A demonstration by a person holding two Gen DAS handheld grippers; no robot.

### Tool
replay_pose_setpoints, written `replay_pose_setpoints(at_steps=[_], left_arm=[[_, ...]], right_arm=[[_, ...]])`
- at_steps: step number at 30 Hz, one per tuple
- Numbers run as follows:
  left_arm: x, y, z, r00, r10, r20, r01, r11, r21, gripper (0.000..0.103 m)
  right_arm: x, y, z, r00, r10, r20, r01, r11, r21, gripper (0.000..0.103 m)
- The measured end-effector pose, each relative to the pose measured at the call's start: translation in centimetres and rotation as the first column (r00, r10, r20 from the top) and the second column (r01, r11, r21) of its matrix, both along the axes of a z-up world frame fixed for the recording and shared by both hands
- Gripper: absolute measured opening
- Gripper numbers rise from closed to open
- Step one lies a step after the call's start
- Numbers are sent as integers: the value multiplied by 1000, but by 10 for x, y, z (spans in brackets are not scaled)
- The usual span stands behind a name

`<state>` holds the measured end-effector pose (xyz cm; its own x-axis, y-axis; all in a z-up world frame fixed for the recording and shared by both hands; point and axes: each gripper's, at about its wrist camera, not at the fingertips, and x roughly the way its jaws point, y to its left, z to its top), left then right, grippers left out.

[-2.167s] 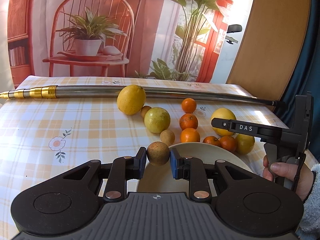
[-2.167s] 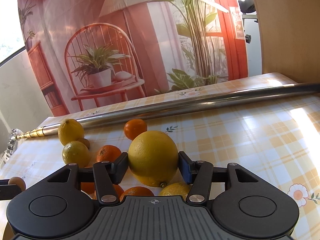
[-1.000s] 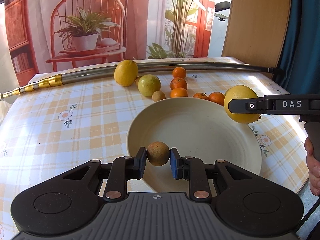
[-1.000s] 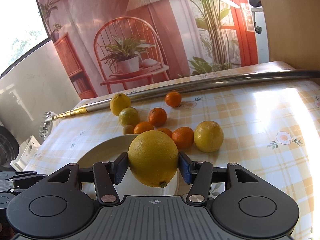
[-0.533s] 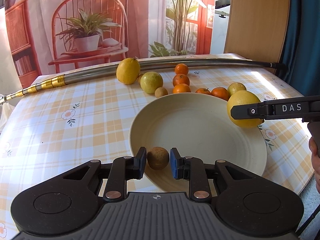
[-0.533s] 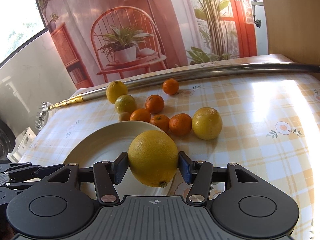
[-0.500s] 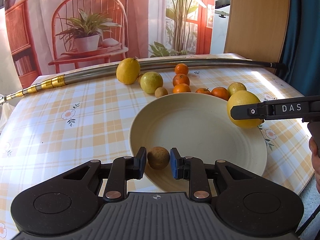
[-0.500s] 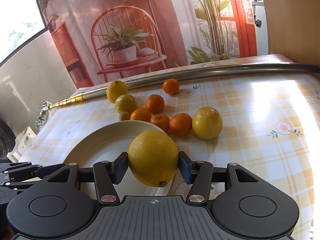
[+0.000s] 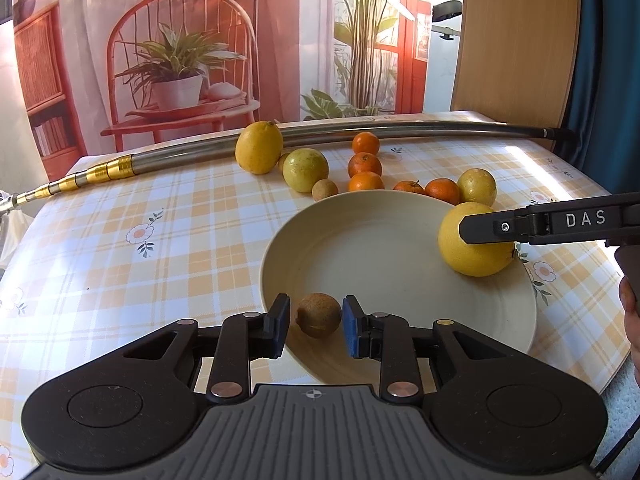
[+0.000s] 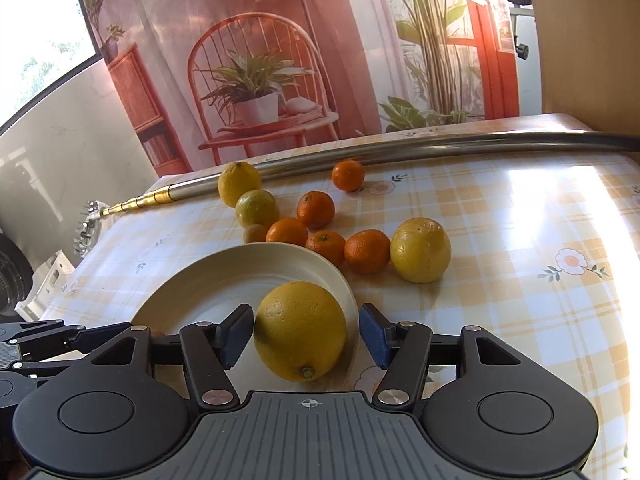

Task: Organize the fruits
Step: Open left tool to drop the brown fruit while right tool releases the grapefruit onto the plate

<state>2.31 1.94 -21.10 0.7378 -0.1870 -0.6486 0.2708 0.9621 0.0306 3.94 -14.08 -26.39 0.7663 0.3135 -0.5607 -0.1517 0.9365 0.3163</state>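
My left gripper [image 9: 316, 326]: spread apart, with gaps on both sides of the small brown fruit [image 9: 319, 315] lying between its pads.
Small brown fruit: resting inside the plate [image 9: 360, 236], at its near left edge.
My right gripper [image 10: 306, 334]: also spread; the blue pads stand just off either side of the big yellow citrus [image 10: 301, 330], though I cannot tell whether the left pad touches it.
Big yellow citrus: sitting at the plate's right edge, stem end towards me.
Plate: pale cream, on the checked tablecloth [image 9: 120, 208], between my two grippers.
Loose fruit beyond the plate: a row of mandarins [image 10: 315, 209] just past the far rim, a yellow-green citrus [image 10: 421, 250] at their right end, and a second small brown fruit [image 9: 324, 190] close to the far rim.
Far left cluster: a lemon [image 9: 259, 147] against the metal pole [image 9: 400, 128], with a greenish citrus [image 9: 305, 169] just beside it.
Metal pole: lying across the far side of the table, its gold end to the left.
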Motion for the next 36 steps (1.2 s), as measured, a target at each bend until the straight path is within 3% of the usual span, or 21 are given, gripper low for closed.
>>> replay_pose_setpoints(at_steps=[9, 14, 19, 31, 36], left_arm=[[-1, 0, 0, 1000, 0, 2, 0, 1000, -2, 32], [-2, -2, 0, 1000, -17, 9, 17, 1000, 1, 42], [-3, -2, 0, 1000, -18, 11, 18, 1000, 5, 42], [-3, -2, 2, 1000, -11, 15, 11, 1000, 0, 43], [-1, 4, 7, 1000, 12, 15, -11, 999, -42, 43]], right_arm=[[2, -6, -1, 999, -35, -4, 35, 999, 8, 62], [3, -7, -3, 999, -46, -10, 46, 999, 6, 66], [2, -9, -3, 998, -62, -14, 62, 998, 4, 72], [3, -9, -1, 998, -55, -9, 55, 998, 11, 74], [2, -9, 5, 999, -41, 17, 40, 999, 24, 74]])
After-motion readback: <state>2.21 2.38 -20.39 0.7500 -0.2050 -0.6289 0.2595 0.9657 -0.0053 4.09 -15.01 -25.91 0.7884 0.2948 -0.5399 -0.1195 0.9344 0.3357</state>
